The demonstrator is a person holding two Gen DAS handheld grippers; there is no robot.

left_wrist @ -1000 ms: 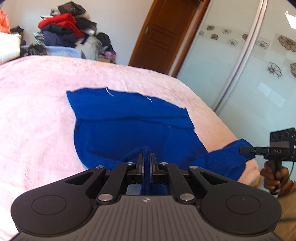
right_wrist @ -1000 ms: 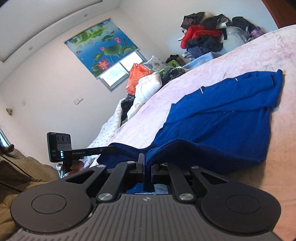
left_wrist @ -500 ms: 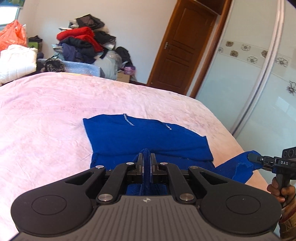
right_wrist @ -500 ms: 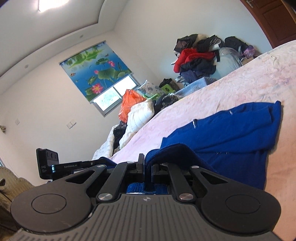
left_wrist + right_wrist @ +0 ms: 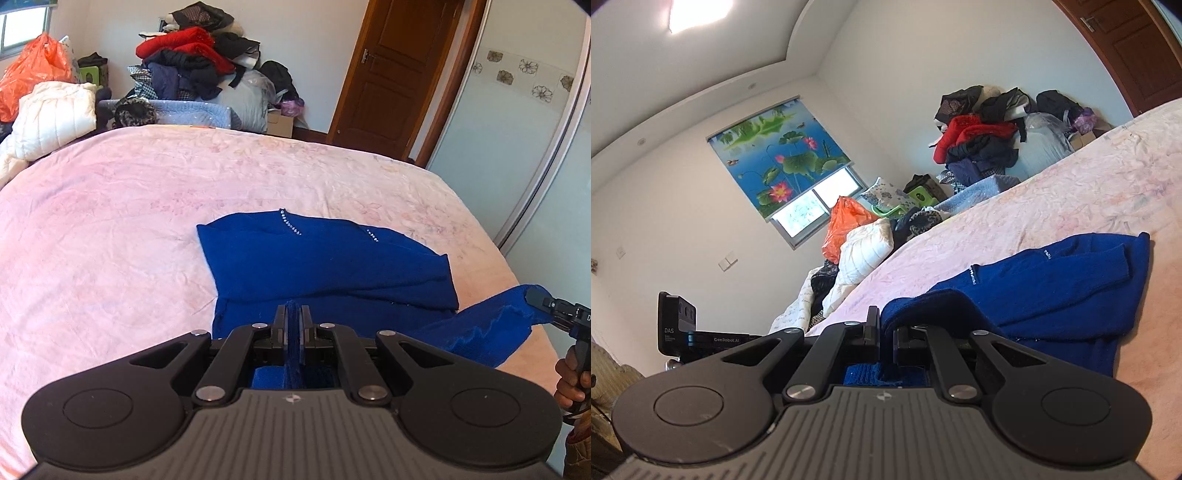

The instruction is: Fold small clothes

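I have both tongs clamped on the near hem of the blue sweater (image 5: pixel 325 266): the left tongs (image 5: pixel 294 314) pinch a ridge of knit, and the right tongs (image 5: pixel 886 328) grip the hem corner toward the bed's right edge. The sweater lies on the pink bed (image 5: pixel 110 221) near its right edge, sleeves already folded across the body, hem lifted off the cover. I judge this the bottom-to-top fold. Next I need to carry both corners level toward the collar end, lay hem on shoulders squarely, then let go.
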